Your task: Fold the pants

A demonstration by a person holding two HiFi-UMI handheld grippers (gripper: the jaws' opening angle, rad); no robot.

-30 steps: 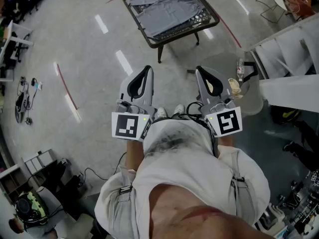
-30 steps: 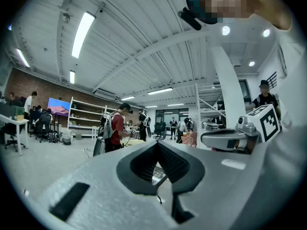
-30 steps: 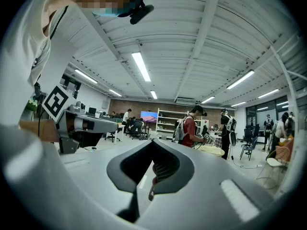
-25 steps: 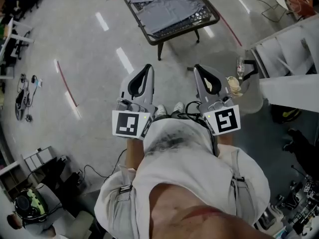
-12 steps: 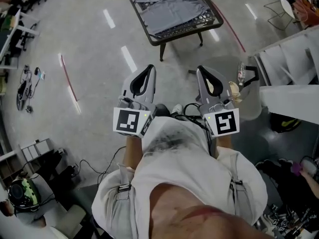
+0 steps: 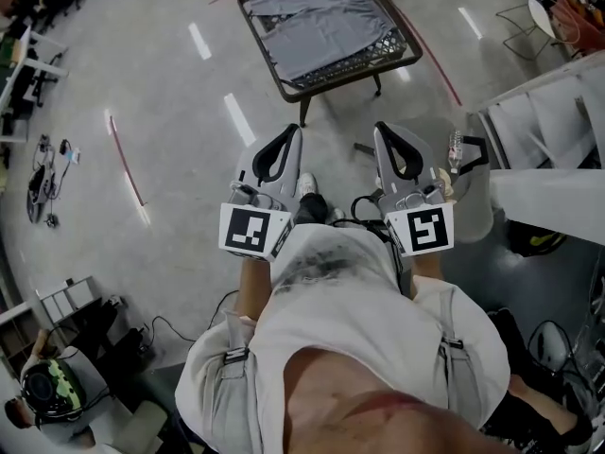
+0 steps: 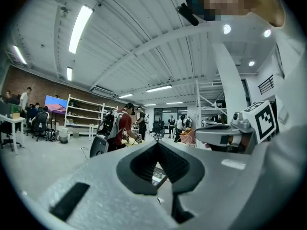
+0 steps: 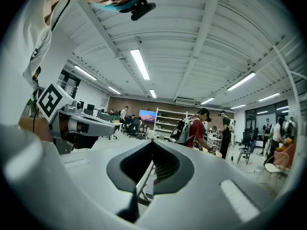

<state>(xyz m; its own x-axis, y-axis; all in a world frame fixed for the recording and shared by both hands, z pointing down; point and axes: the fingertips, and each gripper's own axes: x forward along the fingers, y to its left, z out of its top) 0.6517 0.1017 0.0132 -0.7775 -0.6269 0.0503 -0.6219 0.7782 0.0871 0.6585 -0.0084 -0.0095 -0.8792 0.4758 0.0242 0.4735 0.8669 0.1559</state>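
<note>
Table (image 6: 345, 69) w/ pants (image 6: 317, 17) drawn nearer; white shelving (image 6: 544, 97) on R side.

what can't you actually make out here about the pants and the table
- Head view: the pants lie on the table, but they are too small and far off to tell waist from legs or count folds.
- Left gripper view: the left gripper, shut and empty, fills the lower frame with its own body, so no pants show.
- Right gripper view: the right gripper, also shut, hides them the same way.
</note>
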